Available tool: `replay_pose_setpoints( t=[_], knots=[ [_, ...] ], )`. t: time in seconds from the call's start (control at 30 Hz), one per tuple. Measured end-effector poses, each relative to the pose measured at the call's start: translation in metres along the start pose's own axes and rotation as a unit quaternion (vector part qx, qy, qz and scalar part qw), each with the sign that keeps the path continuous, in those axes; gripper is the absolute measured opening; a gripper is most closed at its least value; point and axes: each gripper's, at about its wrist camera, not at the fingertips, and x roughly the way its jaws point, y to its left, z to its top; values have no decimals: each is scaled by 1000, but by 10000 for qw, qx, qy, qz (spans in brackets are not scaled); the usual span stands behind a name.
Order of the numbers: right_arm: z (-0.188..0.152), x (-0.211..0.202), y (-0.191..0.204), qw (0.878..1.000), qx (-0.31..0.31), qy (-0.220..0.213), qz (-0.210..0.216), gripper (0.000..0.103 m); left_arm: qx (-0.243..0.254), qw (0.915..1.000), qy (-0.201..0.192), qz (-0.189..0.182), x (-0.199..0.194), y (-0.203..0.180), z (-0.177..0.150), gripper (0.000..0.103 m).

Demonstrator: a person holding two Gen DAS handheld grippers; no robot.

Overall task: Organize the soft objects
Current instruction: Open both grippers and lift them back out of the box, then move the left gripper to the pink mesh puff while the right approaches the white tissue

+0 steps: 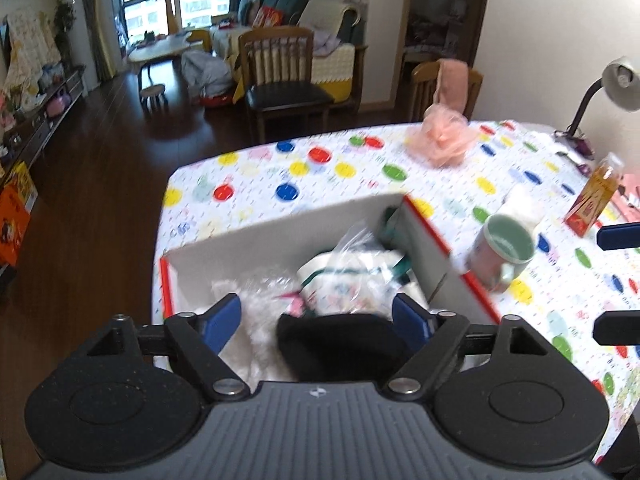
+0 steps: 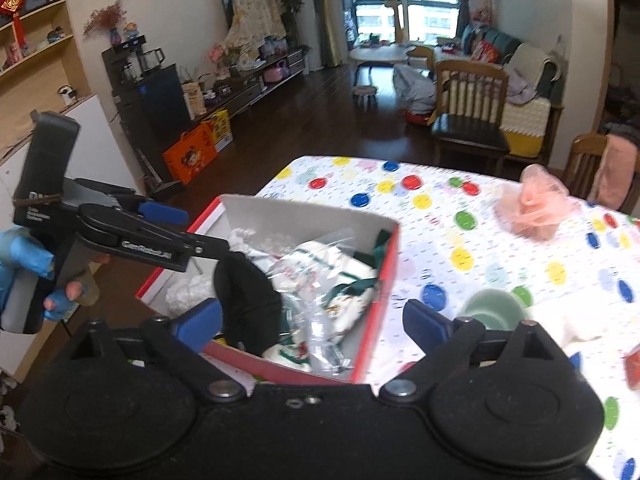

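Note:
A red-edged cardboard box [image 1: 280, 232] [image 2: 384, 280] on the polka-dot table holds a white fluffy item [image 1: 256, 320], a bagged white-and-green cloth [image 1: 352, 276] [image 2: 340, 284] and a black soft item [image 1: 340, 344] [image 2: 244, 292]. My left gripper [image 1: 320, 316] is open just above the box, fingers either side of the black item; it also shows in the right wrist view [image 2: 188, 232]. My right gripper [image 2: 316, 320] is open and empty over the box's near right corner. A pink mesh pouf [image 1: 440, 136] [image 2: 532, 204] lies on the table's far side.
A green mug [image 1: 504, 248] [image 2: 496, 308] stands right of the box. An orange carton [image 1: 592, 196] and a desk lamp [image 1: 616, 80] are at the far right. Wooden chairs [image 1: 280, 72] stand beyond the table. The table edge drops to dark floor on the left.

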Motion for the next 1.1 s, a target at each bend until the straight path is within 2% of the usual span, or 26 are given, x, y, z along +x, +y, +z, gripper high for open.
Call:
replay_pose_setpoints(
  t=[0.13, 0.3, 0.43, 0.67, 1.1],
  knots=[
    [-1, -12, -14, 9998, 23, -94, -192, 99, 26, 9998, -148, -145, -6, -17, 11, 83],
    [-2, -22, -44, 9992, 68, -194, -344, 103, -8, 9983, -577, -30, -8, -44, 29, 83],
    [-5, -24, -73, 9985, 108, -237, -476, 103, -213, 9973, -696, -73, 1, -66, 47, 84],
    [-12, -20, -133, 9977, 306, -240, -561, 103, -404, 9969, -650, -206, 30, -109, 80, 85],
    [-44, 3, -247, 9943, 554, -126, -903, 103, -99, 9990, -348, -258, 106, -202, 138, 85]
  ],
)
